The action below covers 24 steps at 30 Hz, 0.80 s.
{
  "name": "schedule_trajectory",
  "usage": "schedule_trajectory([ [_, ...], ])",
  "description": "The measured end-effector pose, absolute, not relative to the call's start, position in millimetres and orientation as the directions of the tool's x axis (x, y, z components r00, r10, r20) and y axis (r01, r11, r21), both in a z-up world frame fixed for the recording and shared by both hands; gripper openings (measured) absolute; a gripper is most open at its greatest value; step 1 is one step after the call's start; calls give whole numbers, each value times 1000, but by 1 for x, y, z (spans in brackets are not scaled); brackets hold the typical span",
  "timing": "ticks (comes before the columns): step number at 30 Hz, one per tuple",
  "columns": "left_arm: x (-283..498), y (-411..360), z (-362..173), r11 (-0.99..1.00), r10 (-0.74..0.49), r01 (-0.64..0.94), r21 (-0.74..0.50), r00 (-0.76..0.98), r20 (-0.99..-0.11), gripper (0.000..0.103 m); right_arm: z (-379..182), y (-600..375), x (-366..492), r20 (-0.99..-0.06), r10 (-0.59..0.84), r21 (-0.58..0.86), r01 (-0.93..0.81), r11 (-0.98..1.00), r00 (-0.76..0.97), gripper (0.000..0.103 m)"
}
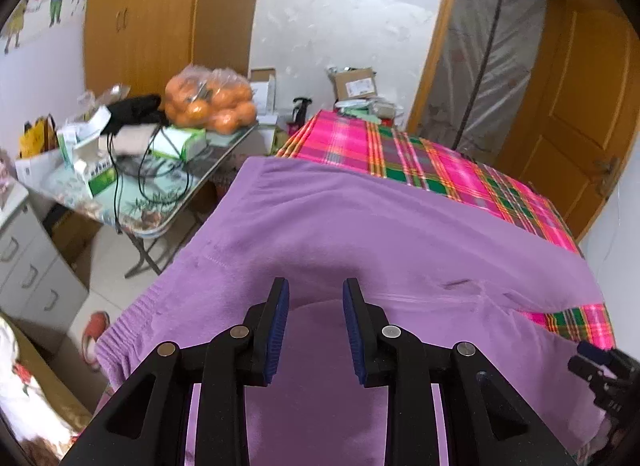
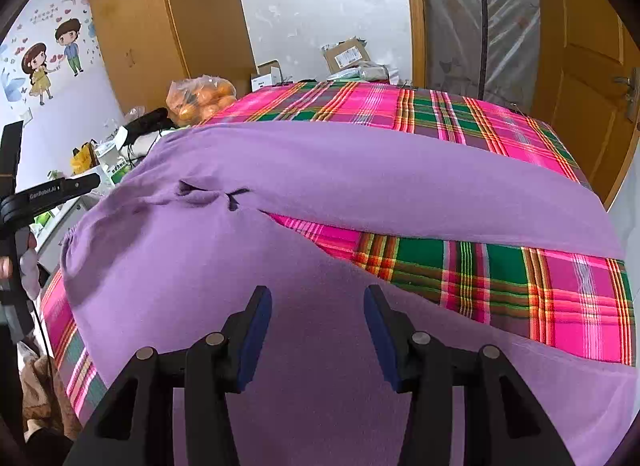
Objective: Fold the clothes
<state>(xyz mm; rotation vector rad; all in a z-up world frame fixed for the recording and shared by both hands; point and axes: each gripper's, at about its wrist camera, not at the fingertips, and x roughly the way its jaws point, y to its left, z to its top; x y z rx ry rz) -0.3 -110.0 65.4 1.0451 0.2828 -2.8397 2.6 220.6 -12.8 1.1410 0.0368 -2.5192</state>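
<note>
A purple knit sweater (image 1: 360, 225) lies spread on a table under a pink and green plaid cloth (image 1: 432, 161). My left gripper (image 1: 316, 294) hovers open just above the sweater's body near its ribbed hem, nothing between its blue pads. In the right wrist view the same sweater (image 2: 320, 169) stretches across the plaid cloth (image 2: 520, 286), one sleeve running right along the far side with a strip of cloth showing beneath it. My right gripper (image 2: 318, 302) is open over the near purple fabric, holding nothing. The right gripper's tip (image 1: 600, 366) shows at the left view's lower right edge.
A folding side table (image 1: 152, 185) at the left carries a bag of oranges (image 1: 212, 101), boxes and cables. A grey drawer unit (image 1: 28, 262) stands beside it. Cardboard boxes (image 1: 356, 83) sit beyond the table's far end. A wooden door (image 1: 580, 113) is at the right.
</note>
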Motion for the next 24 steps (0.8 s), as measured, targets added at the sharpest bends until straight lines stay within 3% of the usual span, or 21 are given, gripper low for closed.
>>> schedule_trajectory([
  [12, 6, -97, 96, -992, -35, 101, -73, -791, -610, 29, 15, 213, 3, -698, -337, 99, 381, -919, -631, 49],
  [24, -2, -95, 150, -1000, -19, 24, -3, -871, -490, 29, 79, 197, -24, -603, -355, 35, 421, -907, -714, 49],
])
